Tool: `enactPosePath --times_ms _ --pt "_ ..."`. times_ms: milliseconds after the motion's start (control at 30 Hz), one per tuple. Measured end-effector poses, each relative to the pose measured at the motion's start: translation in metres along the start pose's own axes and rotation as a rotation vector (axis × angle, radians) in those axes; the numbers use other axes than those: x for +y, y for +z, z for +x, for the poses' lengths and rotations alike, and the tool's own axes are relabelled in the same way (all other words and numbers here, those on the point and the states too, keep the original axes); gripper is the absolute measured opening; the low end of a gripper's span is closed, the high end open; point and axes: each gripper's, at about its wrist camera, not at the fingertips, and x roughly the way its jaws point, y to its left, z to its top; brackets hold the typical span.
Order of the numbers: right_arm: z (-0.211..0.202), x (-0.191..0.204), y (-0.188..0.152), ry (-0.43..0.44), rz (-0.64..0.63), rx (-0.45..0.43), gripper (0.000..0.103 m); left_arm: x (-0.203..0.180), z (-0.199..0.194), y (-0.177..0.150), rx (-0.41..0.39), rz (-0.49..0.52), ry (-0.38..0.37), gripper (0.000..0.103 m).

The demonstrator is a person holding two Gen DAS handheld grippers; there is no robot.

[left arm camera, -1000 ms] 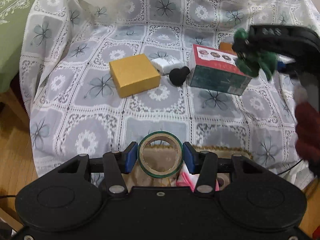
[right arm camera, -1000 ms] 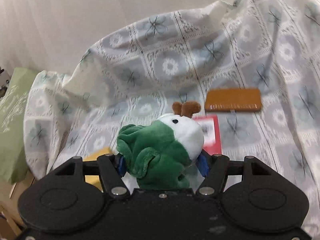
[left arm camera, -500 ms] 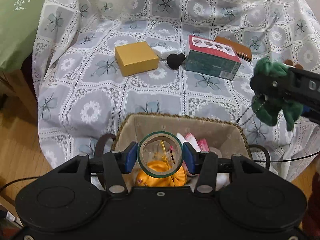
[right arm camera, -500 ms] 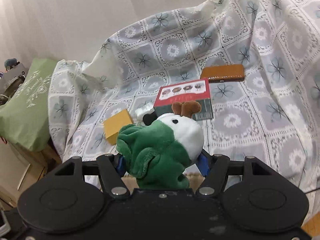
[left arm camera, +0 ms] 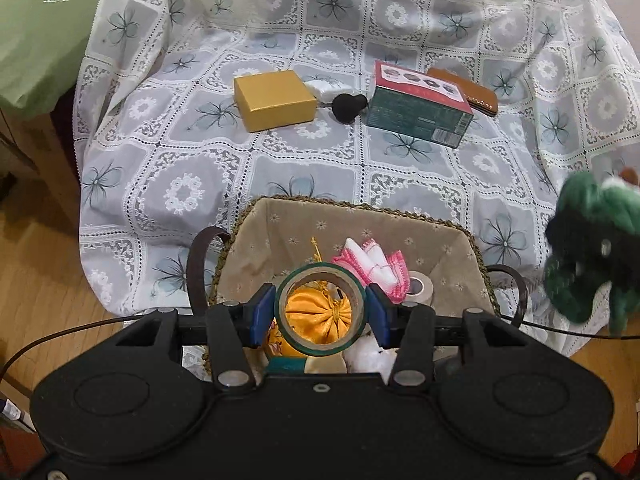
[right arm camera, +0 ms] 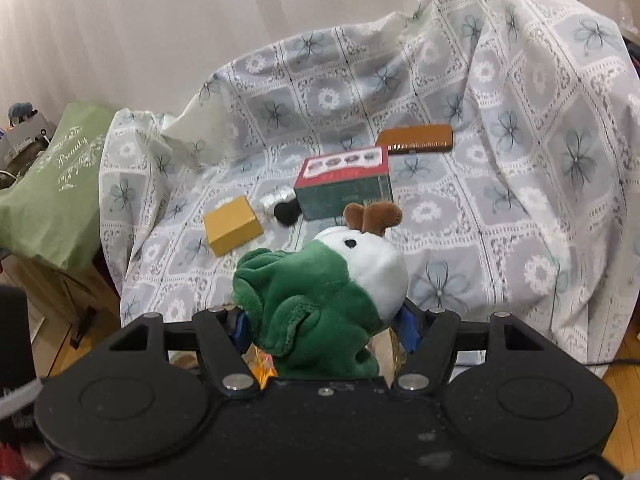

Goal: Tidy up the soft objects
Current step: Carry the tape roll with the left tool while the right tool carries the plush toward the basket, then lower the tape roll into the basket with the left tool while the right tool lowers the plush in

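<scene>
— Which one goes in first, do you reckon?

— The left hand-held gripper [left arm camera: 321,316] looks better placed. It's clamped on the roll of green tape [left arm camera: 321,314], one blue pad on each side of the ring, and it hangs right over the near end of the basket [left arm camera: 472,240]. Through the hole of the roll you can see the orange pouch [left arm camera: 316,316] lying inside, with the pink-and-white cloth [left arm camera: 374,264] and a pale tape roll [left arm camera: 416,288] beyond it.

— And the plush?

— The right hand-held gripper [right arm camera: 326,322] is closed on the green plush toy [right arm camera: 320,300], squeezing the green body, with the white head and brown antlers sticking up and forward past the fingertips. From the left camera that plush [left arm camera: 592,248] sits off past the basket's right edge, outside the rim, level with it or a bit above; I can't tell its height exactly.

— So which way does it have to travel?

— Leftward, I'd judge, across the braided rim, then down. The basket's long side runs left to right, so there's room at the right end near the pale roll.

— And what's left on the cloth-covered surface [left arm camera: 320,152]?

— The yellow box [left arm camera: 276,100], the red-and-green carton [left arm camera: 420,108], a brown case [left arm camera: 468,90] and a small black thing [left arm camera: 348,106], all well beyond the basket.
</scene>
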Motion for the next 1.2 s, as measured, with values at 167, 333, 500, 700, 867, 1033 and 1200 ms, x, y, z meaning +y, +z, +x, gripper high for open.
enactPosePath --times_ms 167,333,500,700,867,1033,1200 --pt "0.001 0.001 -0.012 0.002 0.007 0.047 0.067 0.003 0.005 -0.001 0.014 -0.016 -0.004 0.048" --pt "0.013 0.007 -0.025 -0.037 -0.027 0.101 0.067 0.005 0.007 -0.001 0.019 -0.029 -0.005 0.048" --pt "0.019 0.008 -0.032 -0.040 -0.033 0.144 0.067 0.005 0.008 -0.002 0.018 -0.034 -0.005 0.048" --pt "0.018 0.005 -0.031 -0.047 -0.027 0.142 0.067 0.004 0.006 -0.002 0.002 -0.029 -0.004 0.062" --pt "0.018 0.008 -0.030 -0.051 -0.037 0.144 0.067 0.004 0.000 -0.001 -0.030 -0.033 0.023 0.064" --pt "0.019 0.009 -0.031 -0.055 -0.050 0.150 0.068 0.006 -0.003 -0.002 -0.051 -0.041 0.074 0.068" --pt "0.019 0.011 -0.031 -0.059 -0.062 0.151 0.068 0.012 -0.005 -0.003 -0.057 -0.048 0.120 0.079"
